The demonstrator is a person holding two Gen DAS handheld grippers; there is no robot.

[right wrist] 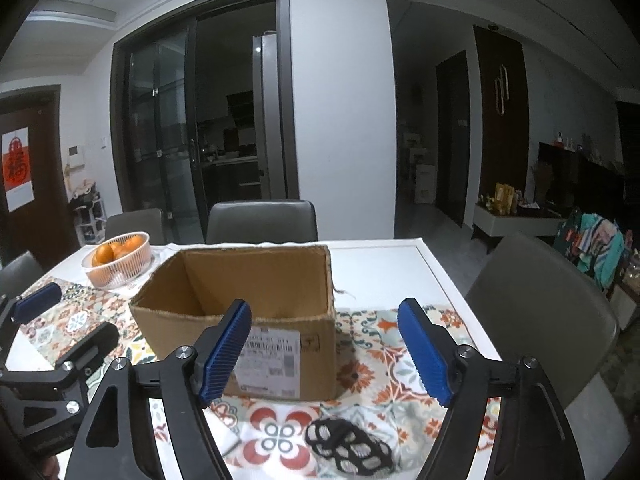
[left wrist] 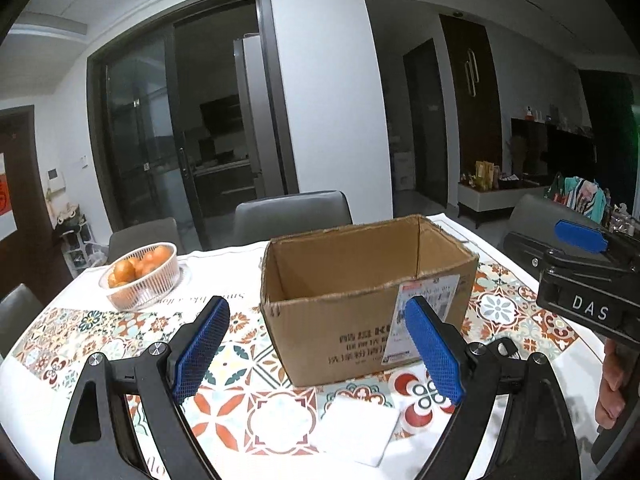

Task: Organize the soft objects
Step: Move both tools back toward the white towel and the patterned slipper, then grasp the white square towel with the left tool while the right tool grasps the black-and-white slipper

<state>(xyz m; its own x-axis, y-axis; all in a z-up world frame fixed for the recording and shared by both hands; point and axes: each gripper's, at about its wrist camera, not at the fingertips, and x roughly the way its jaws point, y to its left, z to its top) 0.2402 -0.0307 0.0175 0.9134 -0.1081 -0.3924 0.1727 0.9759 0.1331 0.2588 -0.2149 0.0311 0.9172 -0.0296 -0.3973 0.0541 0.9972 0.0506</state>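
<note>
An open cardboard box (left wrist: 360, 292) stands on the patterned tablecloth; nothing shows inside it in either view, and it also shows in the right wrist view (right wrist: 248, 312). A white square sponge (left wrist: 358, 430) lies flat in front of the box, between and just below my left gripper's fingers. My left gripper (left wrist: 316, 348) is open and empty above it. A black openwork soft ball (right wrist: 348, 446) lies in front of the box, below my right gripper (right wrist: 326, 350), which is open and empty. The right gripper also shows at the right edge of the left wrist view (left wrist: 580, 236).
A white basket of oranges (left wrist: 140, 276) stands at the table's back left. Grey chairs (right wrist: 262, 222) ring the table, one at the right side (right wrist: 540, 300). The left gripper's body shows at the left edge of the right wrist view (right wrist: 48, 344).
</note>
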